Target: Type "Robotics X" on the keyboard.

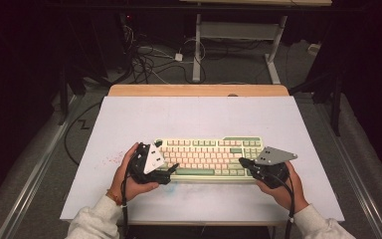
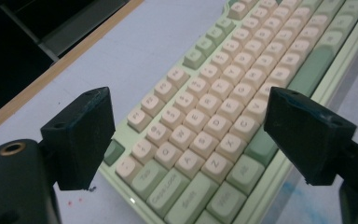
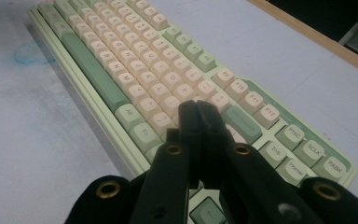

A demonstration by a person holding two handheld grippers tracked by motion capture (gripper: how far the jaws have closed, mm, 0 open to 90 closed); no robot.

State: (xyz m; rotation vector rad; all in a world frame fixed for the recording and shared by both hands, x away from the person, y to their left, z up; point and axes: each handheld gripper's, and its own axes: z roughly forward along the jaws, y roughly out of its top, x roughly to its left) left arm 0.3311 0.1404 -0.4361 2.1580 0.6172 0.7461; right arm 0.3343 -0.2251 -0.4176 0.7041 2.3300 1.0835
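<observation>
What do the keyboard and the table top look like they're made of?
Keyboard: likely moulded plastic, matte cream and sage-green keycaps with printed legends, smooth pale-green case. Table top: a matte pale sheet, smudged with blue and red marks, over what looks like a wooden board at the far edge.

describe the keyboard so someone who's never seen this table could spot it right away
On the pale table, look at the near middle, between the left gripper and the right gripper. The keyboard lies there, mint green with cream keys, unlike the black grippers.
</observation>
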